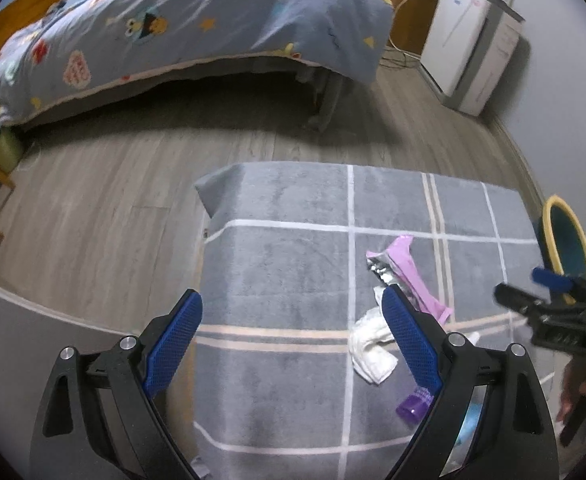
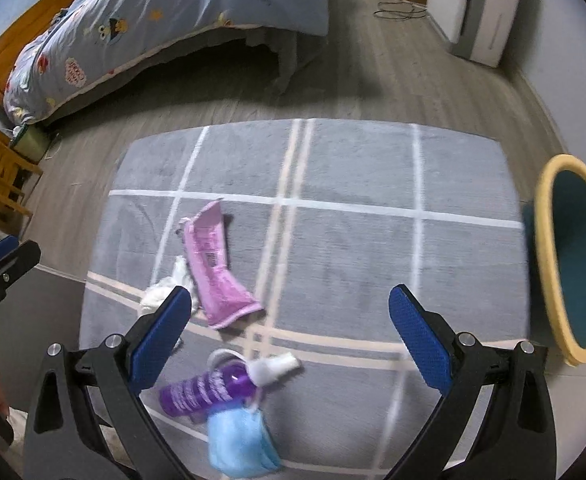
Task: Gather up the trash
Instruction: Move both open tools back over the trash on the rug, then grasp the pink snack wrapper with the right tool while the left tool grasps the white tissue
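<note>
1. The purple plastic spray bottle (image 1: 413, 404) is mostly hidden in the left wrist view behind the left gripper's right finger (image 1: 411, 344); only its base shows.
2. The light blue face mask (image 1: 471, 420) there is only a sliver between the gripper's black arms.
3. The crumpled white tissue (image 2: 165, 288) is partly covered in the right wrist view by the right gripper's left finger (image 2: 161, 340).
4. The round teal bin with a yellow rim (image 1: 565, 240) is partly blocked by the blurred right gripper (image 1: 549, 300).
5. Print on the pink foil wrapper (image 2: 213, 264) is too blurred to read.
6. The white cabinet (image 2: 477, 4) at far right is cut off by the picture's top edge.
</note>
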The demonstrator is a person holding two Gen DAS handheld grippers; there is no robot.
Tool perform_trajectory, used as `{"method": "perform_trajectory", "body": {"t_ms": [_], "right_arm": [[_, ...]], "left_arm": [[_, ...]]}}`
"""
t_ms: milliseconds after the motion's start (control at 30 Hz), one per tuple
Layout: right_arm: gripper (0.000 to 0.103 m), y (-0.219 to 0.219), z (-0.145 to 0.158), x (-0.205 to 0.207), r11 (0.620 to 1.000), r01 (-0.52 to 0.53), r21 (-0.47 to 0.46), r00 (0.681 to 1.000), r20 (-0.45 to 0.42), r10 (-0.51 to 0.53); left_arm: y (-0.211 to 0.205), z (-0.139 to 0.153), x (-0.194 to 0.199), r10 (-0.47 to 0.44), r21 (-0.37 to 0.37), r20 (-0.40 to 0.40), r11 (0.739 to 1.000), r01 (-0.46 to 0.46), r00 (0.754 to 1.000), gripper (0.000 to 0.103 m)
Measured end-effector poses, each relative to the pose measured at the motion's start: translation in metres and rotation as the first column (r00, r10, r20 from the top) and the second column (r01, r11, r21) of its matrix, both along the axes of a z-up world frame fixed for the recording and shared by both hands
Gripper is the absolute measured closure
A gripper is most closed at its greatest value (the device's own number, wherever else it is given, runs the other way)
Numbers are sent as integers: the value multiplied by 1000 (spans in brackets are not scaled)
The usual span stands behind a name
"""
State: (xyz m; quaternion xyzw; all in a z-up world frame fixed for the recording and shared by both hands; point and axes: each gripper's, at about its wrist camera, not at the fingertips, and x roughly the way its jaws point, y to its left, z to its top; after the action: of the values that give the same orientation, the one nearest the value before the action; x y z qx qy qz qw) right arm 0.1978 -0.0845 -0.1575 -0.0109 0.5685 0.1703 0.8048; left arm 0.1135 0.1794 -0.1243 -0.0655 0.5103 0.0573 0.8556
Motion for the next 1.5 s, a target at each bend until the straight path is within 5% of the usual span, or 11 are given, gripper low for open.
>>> {"method": "perform_trajectory", "body": {"t_ms": [67, 300, 467, 567, 600, 1033, 1367, 1433, 1500], "right_arm": [[9, 9, -5, 2, 1000, -15, 2, 1000, -7, 15], [46, 47, -31, 3, 993, -116, -25, 991, -69, 114], [50, 59, -49, 3, 988, -149, -32, 983, -113, 145], [71, 63, -57, 3, 984, -171, -38, 978, -126, 165], [86, 63, -59, 4, 983, -178, -43, 976, -134, 171], [89, 14, -42, 22, 999, -5, -40, 995, -96, 2], [90, 7, -36, 23, 1000, -8, -24, 997, -83, 6], [90, 8, -35, 23, 1000, -8, -25, 997, -80, 6], [90, 8, -34, 23, 1000, -7, -21, 997, -78, 5]], "left_arm": [[3, -3, 1, 10, -2, -12, 1000, -10, 1000, 12], [9, -19, 4, -4, 12, -65, 1000, 4, 998, 12], [7, -24, 8, -14, 5, -77, 1000, 14, 997, 12], [1, -29, 11, -31, 14, -90, 999, 33, 995, 12], [-1, -31, 11, -37, 20, -95, 999, 39, 995, 12], [-54, -76, 24, -216, 34, -204, 973, 227, 955, 15], [-83, -115, 24, -315, 54, -318, 936, 349, 894, 48], [-84, -114, 25, -319, 46, -308, 936, 349, 896, 57], [-85, -112, 25, -324, 56, -296, 933, 355, 899, 82]]}}
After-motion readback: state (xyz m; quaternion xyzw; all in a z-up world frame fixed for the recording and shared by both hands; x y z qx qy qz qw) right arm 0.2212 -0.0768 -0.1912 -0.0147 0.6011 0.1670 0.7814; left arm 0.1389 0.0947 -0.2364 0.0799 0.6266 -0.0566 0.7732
